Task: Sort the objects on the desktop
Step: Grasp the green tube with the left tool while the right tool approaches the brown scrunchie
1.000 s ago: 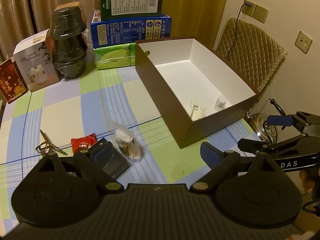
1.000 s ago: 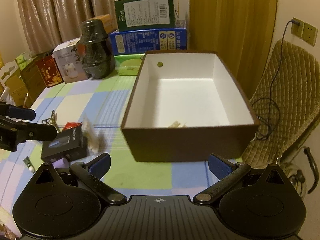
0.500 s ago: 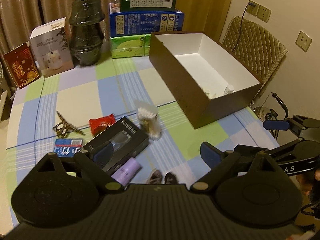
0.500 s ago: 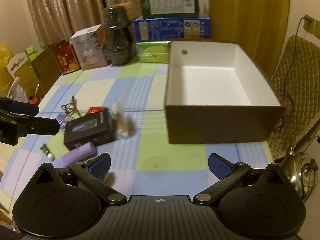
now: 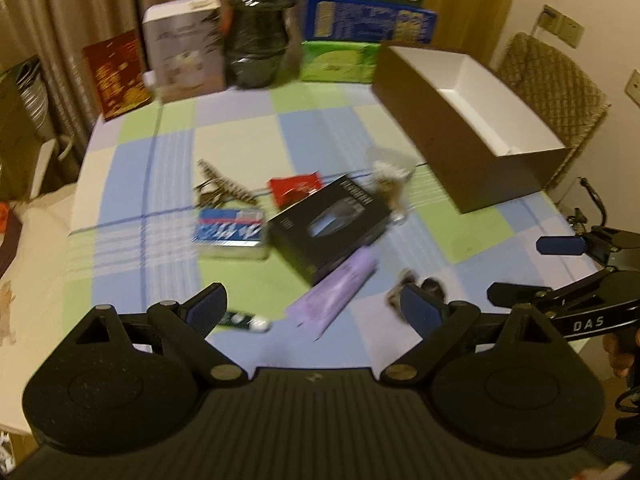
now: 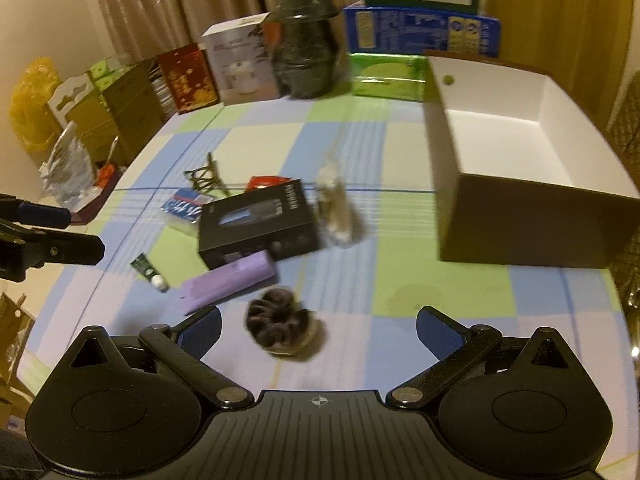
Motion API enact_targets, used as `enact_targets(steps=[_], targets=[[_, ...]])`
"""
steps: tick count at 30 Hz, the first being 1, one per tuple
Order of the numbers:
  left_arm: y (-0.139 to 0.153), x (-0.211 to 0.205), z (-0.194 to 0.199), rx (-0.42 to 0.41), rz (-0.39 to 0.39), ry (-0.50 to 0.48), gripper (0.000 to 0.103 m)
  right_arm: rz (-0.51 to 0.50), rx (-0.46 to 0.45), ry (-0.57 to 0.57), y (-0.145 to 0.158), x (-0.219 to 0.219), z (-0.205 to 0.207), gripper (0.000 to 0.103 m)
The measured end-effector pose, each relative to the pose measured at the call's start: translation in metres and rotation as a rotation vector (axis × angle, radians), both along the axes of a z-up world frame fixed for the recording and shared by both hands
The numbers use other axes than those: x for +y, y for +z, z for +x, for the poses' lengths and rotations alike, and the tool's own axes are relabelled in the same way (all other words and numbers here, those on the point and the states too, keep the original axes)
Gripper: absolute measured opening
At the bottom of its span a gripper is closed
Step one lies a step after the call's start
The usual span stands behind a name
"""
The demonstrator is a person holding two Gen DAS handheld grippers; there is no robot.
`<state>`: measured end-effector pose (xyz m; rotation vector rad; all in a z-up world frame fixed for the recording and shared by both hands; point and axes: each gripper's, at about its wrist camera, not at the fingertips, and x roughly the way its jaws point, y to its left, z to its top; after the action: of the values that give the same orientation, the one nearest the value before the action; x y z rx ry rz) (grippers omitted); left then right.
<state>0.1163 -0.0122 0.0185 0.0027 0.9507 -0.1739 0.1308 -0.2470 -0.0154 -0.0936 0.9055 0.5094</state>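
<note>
Loose clutter sits in a bunch on the checked tablecloth (image 6: pixel 400 280), ahead of both grippers. Straight out from the left gripper (image 5: pixel 310 310) lies the black product box (image 5: pixel 332 228), flat, with a purple tube (image 5: pixel 336 298) just below it, its crimped end nearly between the jaws. Off the left jaw there's a small green tube (image 5: pixel 244 321) close to the pad, and farther out a blue-and-red packet (image 5: pixel 230 232), a bronze hair claw (image 5: pixel 218 190) and a red wrapper (image 5: pixel 296 188). A clear bag of cotton swabs (image 5: pixel 390 184) lies beyond the black box, blurred. A dark scrunchie (image 6: pixel 278 326) lies just ahead of the right gripper (image 6: pixel 318 332), between its jaws but nearer the left one, untouched. The open brown storage box (image 6: pixel 528 216) with white inside stands ahead of the right jaw, well apart from the clutter. Both grippers tilt steeply down over the near table edge; left jaws spread wide and empty, right jaws likewise wide, gripping nothing. In the left wrist view the right gripper reaches in from the right edge, a hand (image 5: pixel 620 356) on it. Cartons and a dark wrapped jar (image 6: pixel 304 52) line the far edge
</note>
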Motion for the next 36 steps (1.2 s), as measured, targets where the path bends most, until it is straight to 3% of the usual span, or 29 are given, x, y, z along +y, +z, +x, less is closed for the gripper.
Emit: enact_targets(steps=[9, 21, 30, 36], targets=[[-0.020, 0.042, -0.007, 0.034, 0.010, 0.062, 0.091, -0.011, 0.019, 0.029, -0.025, 0.032, -0.002, 0.101], [-0.065, 0.057, 0.011, 0.116, 0.017, 0.078, 0.090, -0.058, 0.023, 0.029, -0.059, 0.047, 0.008, 0.099], [-0.096, 0.051, 0.041, 0.157, 0.010, 0.135, 0.090, -0.106, 0.037, 0.051, -0.083, 0.052, 0.030, 0.086], [-0.110, 0.049, 0.055, 0.168, 0.026, 0.173, 0.090, -0.156, 0.044, 0.053, -0.093, 0.045, 0.041, 0.070]])
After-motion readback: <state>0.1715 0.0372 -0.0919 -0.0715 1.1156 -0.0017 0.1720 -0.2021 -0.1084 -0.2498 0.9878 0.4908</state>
